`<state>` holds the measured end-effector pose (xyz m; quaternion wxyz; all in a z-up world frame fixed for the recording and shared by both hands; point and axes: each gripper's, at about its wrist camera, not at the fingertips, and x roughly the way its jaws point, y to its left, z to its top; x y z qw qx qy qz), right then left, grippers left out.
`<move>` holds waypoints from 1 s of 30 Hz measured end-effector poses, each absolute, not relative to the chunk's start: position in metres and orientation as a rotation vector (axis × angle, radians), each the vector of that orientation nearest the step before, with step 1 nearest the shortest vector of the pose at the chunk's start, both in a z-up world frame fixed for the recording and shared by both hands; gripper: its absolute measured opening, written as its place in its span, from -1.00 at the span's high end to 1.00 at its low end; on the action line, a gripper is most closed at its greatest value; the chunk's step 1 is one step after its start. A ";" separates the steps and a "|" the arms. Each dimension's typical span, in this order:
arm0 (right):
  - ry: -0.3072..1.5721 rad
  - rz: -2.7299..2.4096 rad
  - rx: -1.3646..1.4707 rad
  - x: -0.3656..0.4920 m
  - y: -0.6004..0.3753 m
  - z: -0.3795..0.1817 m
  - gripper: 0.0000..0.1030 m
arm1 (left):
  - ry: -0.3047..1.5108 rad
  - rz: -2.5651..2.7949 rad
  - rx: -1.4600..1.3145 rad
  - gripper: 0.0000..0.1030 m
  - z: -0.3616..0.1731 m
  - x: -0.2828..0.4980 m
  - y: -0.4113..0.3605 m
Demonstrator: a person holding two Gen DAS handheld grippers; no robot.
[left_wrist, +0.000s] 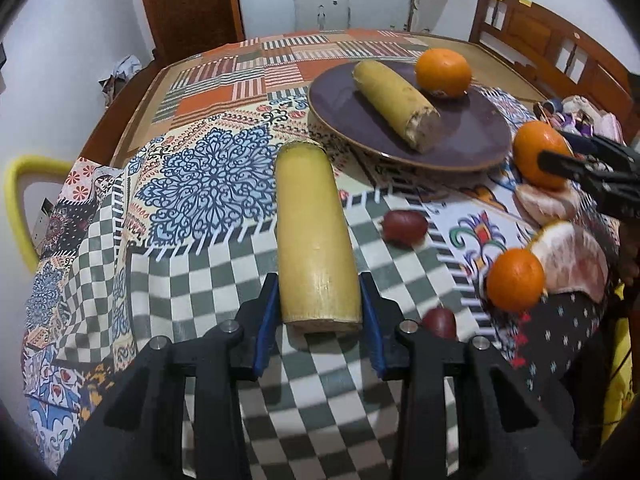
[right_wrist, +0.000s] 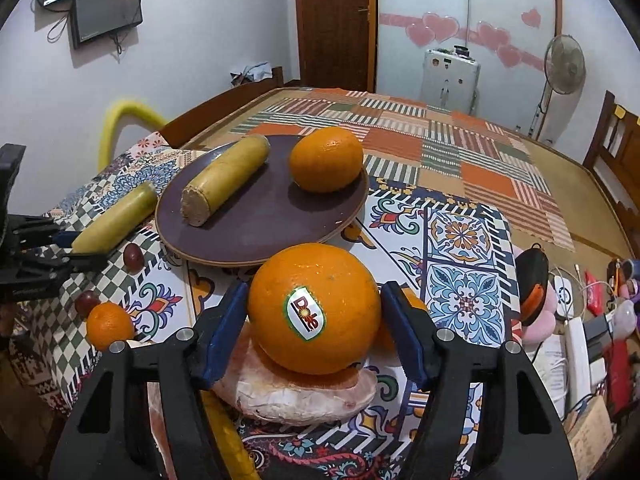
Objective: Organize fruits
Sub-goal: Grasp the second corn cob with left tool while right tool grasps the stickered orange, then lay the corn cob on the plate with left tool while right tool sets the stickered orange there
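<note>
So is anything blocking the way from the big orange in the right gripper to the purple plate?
Nothing visible does. The sticker orange sits between the right gripper's blue pads, and only bare tablecloth lies between it and the plate. The plate already holds a yellow stick and another orange, with free space in front.

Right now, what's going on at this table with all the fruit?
A person is sorting fruit onto a dark plate with two handheld grippers. The left gripper has its fingers on either side of a yellow sugarcane piece lying on the tablecloth. The right gripper brackets a stickered orange sitting on a peeled pomelo segment. The plate already holds another cane piece and an orange. A small orange and red grapes lie loose.
</note>
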<state>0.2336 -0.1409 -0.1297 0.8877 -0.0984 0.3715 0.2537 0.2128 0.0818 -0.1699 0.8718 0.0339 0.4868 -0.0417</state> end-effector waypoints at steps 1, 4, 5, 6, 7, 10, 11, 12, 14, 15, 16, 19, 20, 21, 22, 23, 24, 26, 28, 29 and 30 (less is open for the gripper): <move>0.767 0.520 -0.204 0.232 -0.141 -0.129 -0.25 | 1.025 -0.090 0.075 0.26 -0.170 0.213 0.081; 0.764 0.529 -0.192 0.232 -0.141 -0.127 -0.24 | 1.051 -0.103 0.085 0.22 -0.168 0.217 0.080; 0.761 0.535 -0.184 0.231 -0.141 -0.126 -0.24 | 1.051 -0.106 0.088 0.20 -0.167 0.220 0.079; 0.758 0.538 -0.181 0.232 -0.142 -0.125 -0.24 | 1.048 -0.102 0.092 0.18 -0.166 0.223 0.079; 0.749 0.541 -0.182 0.230 -0.142 -0.122 -0.24 | 1.045 -0.100 0.094 0.17 -0.165 0.226 0.080; 0.730 0.541 -0.191 0.228 -0.141 -0.118 -0.24 | 1.047 -0.101 0.082 0.16 -0.163 0.240 0.079; 0.726 0.541 -0.191 0.228 -0.141 -0.117 -0.24 | 1.046 -0.100 0.079 0.16 -0.163 0.244 0.080; 0.724 0.543 -0.191 0.229 -0.142 -0.116 -0.24 | 1.044 -0.098 0.074 0.16 -0.163 0.250 0.080; 0.718 0.546 -0.188 0.230 -0.142 -0.114 -0.24 | 1.044 -0.095 0.066 0.16 -0.163 0.259 0.080; 0.717 0.547 -0.187 0.231 -0.143 -0.114 -0.24 | 1.045 -0.094 0.063 0.16 -0.163 0.263 0.080; 0.715 0.547 -0.186 0.232 -0.143 -0.114 -0.24 | 1.043 -0.091 0.057 0.16 -0.163 0.268 0.081; 0.713 0.544 -0.184 0.235 -0.144 -0.114 -0.24 | 1.044 -0.083 0.058 0.16 -0.165 0.278 0.082; 0.713 0.544 -0.184 0.236 -0.144 -0.115 -0.24 | 1.038 -0.077 0.058 0.19 -0.165 0.280 0.082; 0.712 0.544 -0.183 0.236 -0.144 -0.115 -0.24 | 1.033 -0.071 0.061 0.24 -0.165 0.281 0.083; 0.710 0.544 -0.182 0.237 -0.145 -0.114 -0.24 | 1.029 -0.071 0.063 0.24 -0.166 0.281 0.083; 0.709 0.544 -0.181 0.237 -0.145 -0.114 -0.24 | 1.027 -0.071 0.063 0.25 -0.165 0.282 0.082; 0.707 0.543 -0.181 0.237 -0.145 -0.113 -0.24 | 1.024 -0.070 0.064 0.25 -0.165 0.281 0.082; 0.701 0.540 -0.178 0.239 -0.146 -0.111 -0.24 | 1.013 -0.064 0.078 0.26 -0.164 0.277 0.081; 0.695 0.538 -0.172 0.239 -0.147 -0.108 -0.24 | 0.995 -0.056 0.090 0.26 -0.160 0.273 0.079; 0.693 0.539 -0.171 0.238 -0.147 -0.107 -0.24 | 0.985 -0.053 0.093 0.27 -0.158 0.270 0.078; 0.690 0.537 -0.170 0.238 -0.147 -0.106 -0.24 | 0.972 -0.051 0.094 0.27 -0.153 0.267 0.078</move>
